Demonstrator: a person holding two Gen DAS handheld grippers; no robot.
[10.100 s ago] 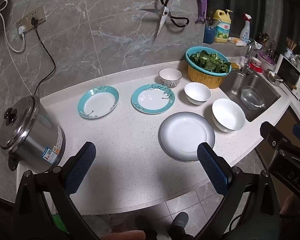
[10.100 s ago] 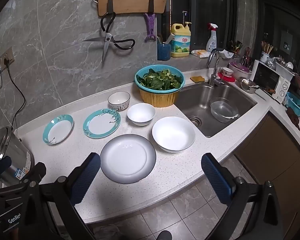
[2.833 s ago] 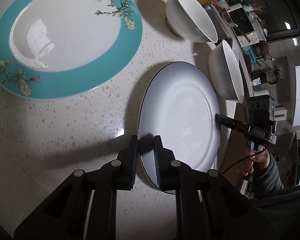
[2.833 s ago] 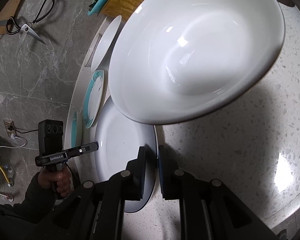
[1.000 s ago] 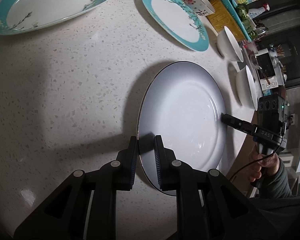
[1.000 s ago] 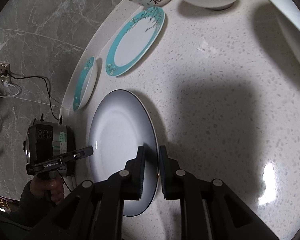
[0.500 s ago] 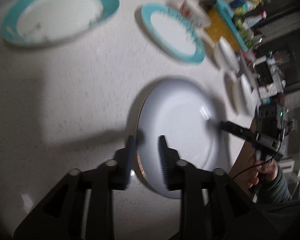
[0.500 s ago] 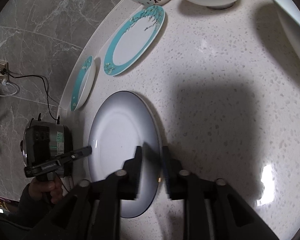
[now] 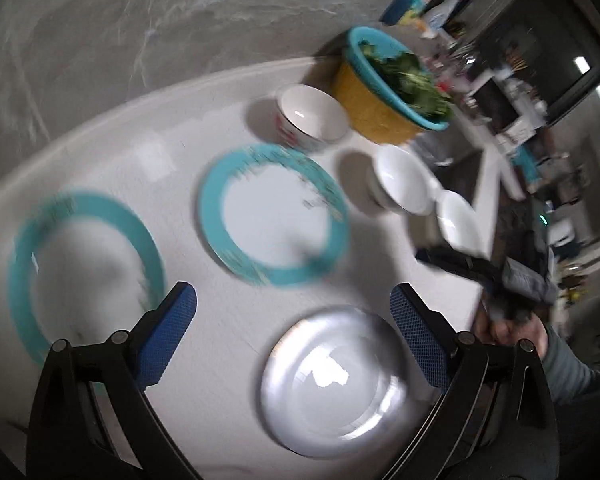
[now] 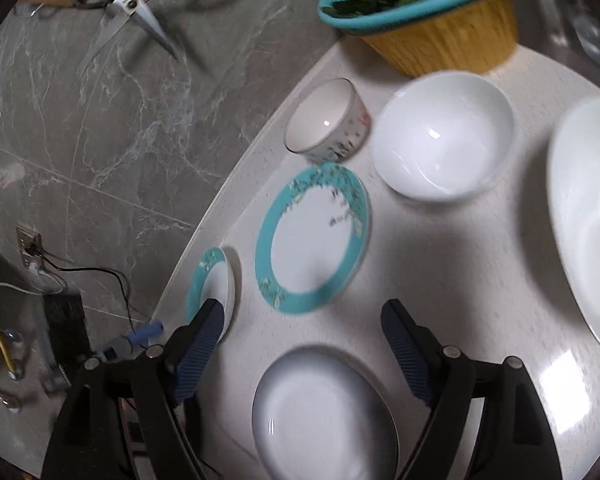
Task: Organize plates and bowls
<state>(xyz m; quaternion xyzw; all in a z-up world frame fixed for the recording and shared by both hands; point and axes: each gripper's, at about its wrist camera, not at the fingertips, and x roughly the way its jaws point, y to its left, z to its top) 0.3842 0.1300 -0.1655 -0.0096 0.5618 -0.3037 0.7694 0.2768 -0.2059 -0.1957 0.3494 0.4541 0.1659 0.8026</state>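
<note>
Both your grippers, left [image 9: 292, 336] and right [image 10: 300, 354], hang spread wide, empty, above the grey plate [image 9: 332, 384] lying flat on the counter [image 9: 204, 160]; next, pinch the near teal plate [image 10: 314, 238] by its rim; lift it level.

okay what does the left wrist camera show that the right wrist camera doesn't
Only the left wrist view shows the right gripper in the person's hand, and a window. Only the right wrist view shows the scissors on the wall, a wall socket and the left gripper. Both show the white plate, two teal-rimmed plates, three bowls and the greens basket.
</note>
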